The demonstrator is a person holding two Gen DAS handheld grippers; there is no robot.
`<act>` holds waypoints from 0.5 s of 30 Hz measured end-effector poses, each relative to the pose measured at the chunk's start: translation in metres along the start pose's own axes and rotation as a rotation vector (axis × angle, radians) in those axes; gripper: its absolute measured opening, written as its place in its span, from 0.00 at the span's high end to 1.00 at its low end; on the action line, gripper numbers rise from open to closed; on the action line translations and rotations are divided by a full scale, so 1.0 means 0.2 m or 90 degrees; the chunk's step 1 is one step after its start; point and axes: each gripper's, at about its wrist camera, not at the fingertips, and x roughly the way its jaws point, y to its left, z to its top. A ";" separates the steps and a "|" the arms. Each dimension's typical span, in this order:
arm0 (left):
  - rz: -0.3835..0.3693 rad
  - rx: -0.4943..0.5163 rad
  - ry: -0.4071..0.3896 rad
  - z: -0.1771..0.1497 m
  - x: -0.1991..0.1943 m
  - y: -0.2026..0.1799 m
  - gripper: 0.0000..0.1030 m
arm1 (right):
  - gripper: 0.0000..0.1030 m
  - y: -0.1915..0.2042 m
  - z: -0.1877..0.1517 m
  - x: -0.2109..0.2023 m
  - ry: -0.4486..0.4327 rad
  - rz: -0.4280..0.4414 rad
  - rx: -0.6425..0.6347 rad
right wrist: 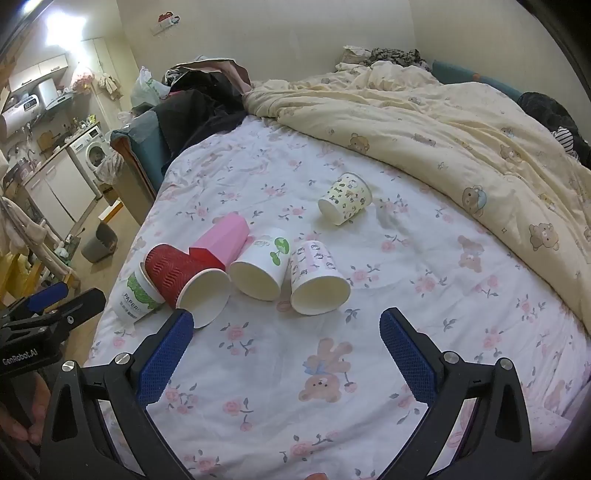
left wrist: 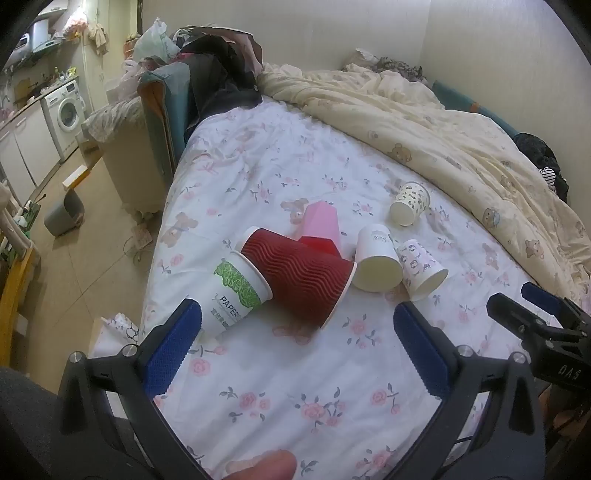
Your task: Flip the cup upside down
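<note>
The bedsheet [right wrist: 388, 295] is white with pink roses and brown bears. At its ten o'clock lie a ribbed red cup [right wrist: 177, 271], a pink cup [right wrist: 225, 232], and a white cup [right wrist: 135, 295] (green-banded). The quilt [right wrist: 443, 125] is cream with bears.

Cream bear-print duvet [right wrist: 461, 147] bunched on the floral bedsheet [right wrist: 295, 369]; washing machine [left wrist: 68, 109] far left.

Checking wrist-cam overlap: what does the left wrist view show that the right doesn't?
Left wrist only: right gripper from the side, white box on the floor. Right wrist only: left gripper from the side, green sprout print on the white cup, wall hook. Both: six cups lying on the bed, red cup, pink cup, quilt, washer; both grippers open, empty.
</note>
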 end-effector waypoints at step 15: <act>0.002 0.002 0.004 -0.01 0.00 0.00 0.00 | 0.00 0.00 0.00 0.00 -0.002 -0.003 -0.002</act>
